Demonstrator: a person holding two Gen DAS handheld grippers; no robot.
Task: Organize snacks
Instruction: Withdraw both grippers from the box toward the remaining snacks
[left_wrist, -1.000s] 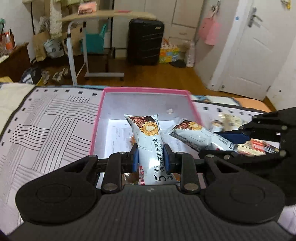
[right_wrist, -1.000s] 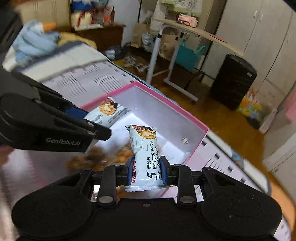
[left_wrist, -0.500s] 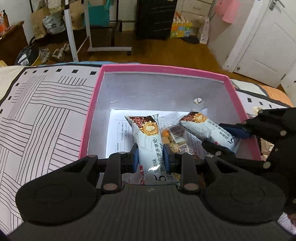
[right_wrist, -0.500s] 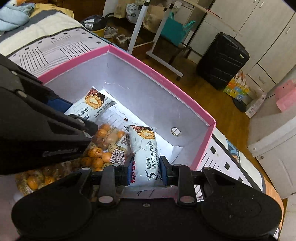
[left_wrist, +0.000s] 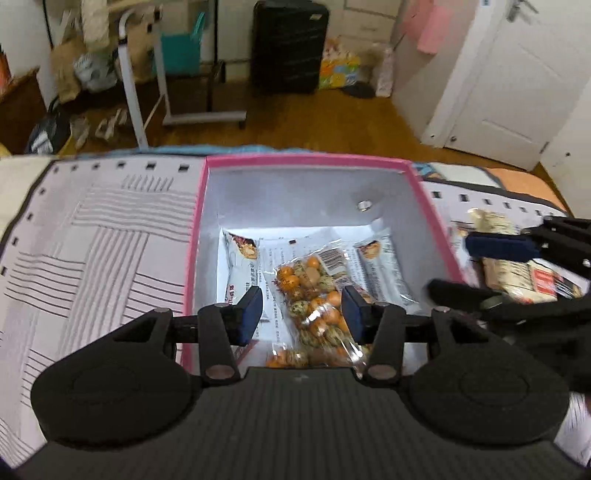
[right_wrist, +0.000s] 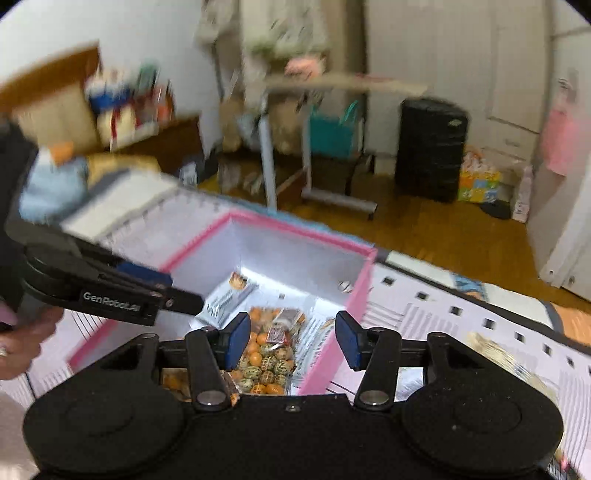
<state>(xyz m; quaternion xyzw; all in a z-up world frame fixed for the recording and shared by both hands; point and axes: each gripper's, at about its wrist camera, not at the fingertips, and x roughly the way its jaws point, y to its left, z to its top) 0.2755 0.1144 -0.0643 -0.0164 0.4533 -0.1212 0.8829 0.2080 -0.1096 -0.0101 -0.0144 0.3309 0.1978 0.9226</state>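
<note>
Lying in the pink box (left_wrist: 195, 236) beyond the left gripper (left_wrist: 303, 314), two white snack bars (left_wrist: 242, 266) point lengthwise toward its far wall. Both grippers' jaws have just been opening, partly apart, empty; the right gripper (right_wrist: 291, 341) hangs over the box's edge.

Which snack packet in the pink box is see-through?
The middle packet, a clear bag of orange and speckled balls; the white wrappers on its left and right are opaque.

The pink box (left_wrist: 428, 206) looks like matt cardboard with a smooth white inside. The snack packets (left_wrist: 314, 291) are glossy plastic film. The bedspread (left_wrist: 92, 236) is printed cloth.
</note>
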